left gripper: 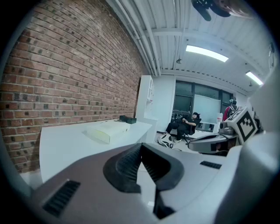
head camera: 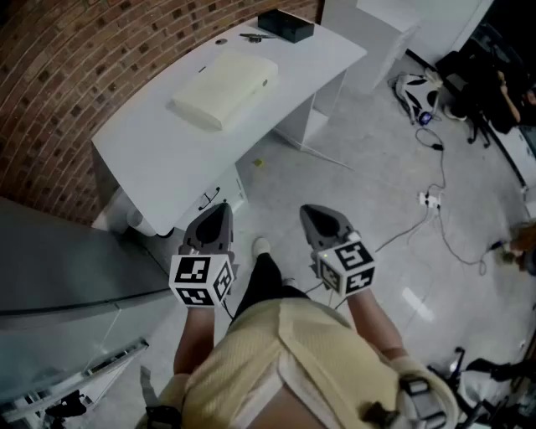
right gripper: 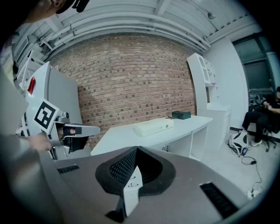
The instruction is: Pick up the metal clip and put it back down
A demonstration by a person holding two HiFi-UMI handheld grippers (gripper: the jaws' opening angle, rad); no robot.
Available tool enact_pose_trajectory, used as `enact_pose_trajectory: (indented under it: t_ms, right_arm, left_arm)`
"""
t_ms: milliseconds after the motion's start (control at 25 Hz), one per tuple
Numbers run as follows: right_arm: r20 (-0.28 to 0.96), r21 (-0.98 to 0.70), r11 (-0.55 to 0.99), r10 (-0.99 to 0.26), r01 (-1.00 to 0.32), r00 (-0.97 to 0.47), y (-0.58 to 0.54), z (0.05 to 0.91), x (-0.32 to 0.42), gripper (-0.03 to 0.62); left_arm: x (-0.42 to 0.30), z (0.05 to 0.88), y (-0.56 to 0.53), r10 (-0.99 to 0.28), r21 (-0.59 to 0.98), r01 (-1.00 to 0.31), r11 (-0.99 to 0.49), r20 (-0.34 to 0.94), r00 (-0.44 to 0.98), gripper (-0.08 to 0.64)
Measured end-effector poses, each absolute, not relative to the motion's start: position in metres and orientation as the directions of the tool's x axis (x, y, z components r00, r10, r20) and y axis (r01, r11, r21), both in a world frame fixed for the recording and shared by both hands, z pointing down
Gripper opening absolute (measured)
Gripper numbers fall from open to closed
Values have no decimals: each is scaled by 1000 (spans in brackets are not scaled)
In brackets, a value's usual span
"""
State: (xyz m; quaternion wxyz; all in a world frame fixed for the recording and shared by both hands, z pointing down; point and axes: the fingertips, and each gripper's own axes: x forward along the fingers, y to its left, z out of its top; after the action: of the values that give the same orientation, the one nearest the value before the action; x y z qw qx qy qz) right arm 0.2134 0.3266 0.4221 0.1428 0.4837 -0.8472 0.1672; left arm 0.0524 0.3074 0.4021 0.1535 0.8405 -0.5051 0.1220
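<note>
The reach is not yet begun: left claw (head camera: 221, 207) and right claw (head camera: 310, 211) hang closed and empty off the table's (head camera: 159, 155) near end, the likely clip (head camera: 251, 36) lies far by the box (head camera: 286, 25), so step closer and open one.

brick wall (head camera: 59, 75) | white desk (head camera: 159, 159) | grey floor (head camera: 377, 167) | ceiling strip light (left gripper: 206, 53)

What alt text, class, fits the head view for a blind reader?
From above, a person holds the left gripper and right gripper, both shut and empty, short of a white desk by a brick wall. A cream block and a black box lie on it.
</note>
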Motion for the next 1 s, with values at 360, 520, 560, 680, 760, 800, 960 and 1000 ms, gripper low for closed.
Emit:
enact_pose_trajectory:
  t_ms: [360, 520, 560, 680, 760, 800, 960, 1000]
  right_arm:
    - [385, -154, 466, -784, -871, -487, 297, 419, 218, 3]
    - [393, -183, 457, -778, -871, -491, 287, 422, 219, 3]
    - [393, -192, 460, -774, -867, -497, 284, 423, 218, 3]
    - [392, -209, 463, -768, -861, -507, 274, 424, 219, 4]
    - [391, -213, 470, -763, -857, -515, 267, 424, 218, 3]
    - [388, -211, 475, -761, -854, -519, 263, 424, 218, 5]
    - [383, -194, 482, -765, -855, -518, 246, 425, 222, 5]
    - [385, -193, 478, -766, -857, -514, 241, 426, 223, 5]
  left_arm:
    - [56, 401, 280, -814, 146, -888, -436, 357, 458, 3]
    - [57, 404, 271, -809, 148, -887, -437, 368, 459, 3]
    - [58, 405, 269, -806, 156, -885, -438, 369, 464, 3]
    - [61, 406, 262, -796, 190, -876, -443, 367, 482, 3]
    - [62, 407, 255, -789, 209, -872, -443, 371, 490, 3]
    - [62, 408, 251, -786, 217, -870, -442, 375, 492, 3]
    - [59, 406, 232, -795, 226, -876, -427, 367, 482, 4]
    - [57, 404, 226, -800, 229, -877, -423, 360, 480, 3]
